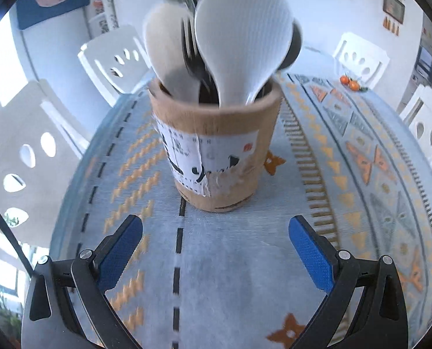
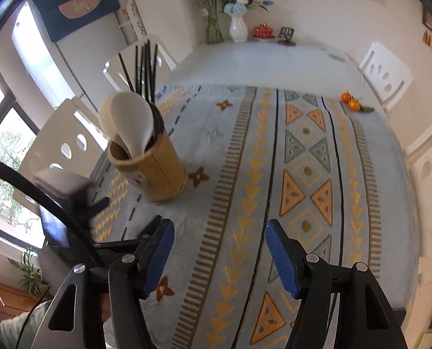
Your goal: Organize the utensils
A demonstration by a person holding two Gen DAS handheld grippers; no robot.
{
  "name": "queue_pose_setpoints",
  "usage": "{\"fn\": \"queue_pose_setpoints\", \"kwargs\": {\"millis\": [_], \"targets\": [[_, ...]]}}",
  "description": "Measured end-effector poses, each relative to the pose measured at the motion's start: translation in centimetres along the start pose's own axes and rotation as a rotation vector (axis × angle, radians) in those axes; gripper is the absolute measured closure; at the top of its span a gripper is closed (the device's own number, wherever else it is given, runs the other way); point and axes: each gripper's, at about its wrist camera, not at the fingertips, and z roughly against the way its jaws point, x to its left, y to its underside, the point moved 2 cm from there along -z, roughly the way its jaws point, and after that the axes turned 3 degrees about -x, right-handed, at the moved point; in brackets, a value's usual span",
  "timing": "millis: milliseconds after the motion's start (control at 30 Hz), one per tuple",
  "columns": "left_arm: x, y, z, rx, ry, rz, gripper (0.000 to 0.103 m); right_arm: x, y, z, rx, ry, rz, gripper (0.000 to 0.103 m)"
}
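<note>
While both tools hung empty over the patterned cloth, the left hand-held gripper (image 1: 216,250) had its blue pads spread wide with nothing between them, aimed straight at the bamboo utensil holder (image 1: 216,148) just ahead, probably lined up to steady or take it. The right hand-held gripper (image 2: 218,257) likewise stood open and gripped nothing, pointing at bare cloth with the holder off to its left. Inside the holder stood two pale rice paddles (image 1: 242,37), a dark fork (image 1: 191,49) and black chopsticks (image 2: 144,67), upright so their handles stayed tucked in. Two oranges (image 2: 350,101) lay well apart on the surface (image 2: 259,58)
</note>
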Motion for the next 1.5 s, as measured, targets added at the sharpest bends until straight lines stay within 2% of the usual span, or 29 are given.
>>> {"fn": "queue_pose_setpoints", "kwargs": {"millis": [200,400,500,600,667,933,1067,1300,1433,1500], "targets": [[-1.1,-0.6,3.7,-0.025,-0.028,0.030,0.002,-1.5,0.3,0.6,0.004,0.021,-0.042,0.040],[-3.1,-1.0,5.4,-0.042,-0.047,0.035,0.002,-3.2,0.7,1.7,-0.018,0.069,-0.067,0.040],[-4.1,-1.3,6.1,-0.044,-0.060,0.020,0.002,-3.4,1.2,1.7,-0.011,0.098,-0.032,0.040],[-4.8,-1.7,6.4,-0.048,-0.066,0.019,0.002,-3.7,1.6,1.7,-0.025,0.170,0.015,0.040],[-5.1,-2.0,6.6,-0.052,-0.065,0.024,0.002,-4.0,1.7,1.6,-0.025,0.170,0.016,0.040],[-6.9,-2.1,6.0,-0.049,-0.062,-0.005,0.002,-6.3,2.2,-0.2,0.034,0.189,-0.041,0.040],[-7.9,-1.4,5.3,-0.037,-0.075,-0.041,0.002,-6.8,2.8,-0.7,0.052,0.207,-0.008,0.040],[-8.3,-0.4,4.3,-0.038,-0.096,-0.046,0.002,-8.7,3.5,-1.8,0.019,0.256,-0.019,0.040],[-8.4,0.5,3.2,-0.047,-0.144,-0.070,0.002,-8.9,3.8,-3.3,-0.016,0.280,0.004,0.040],[-8.2,1.1,2.4,-0.031,-0.164,-0.083,0.002,-8.9,4.0,-4.4,-0.005,0.273,0.000,0.040]]}}
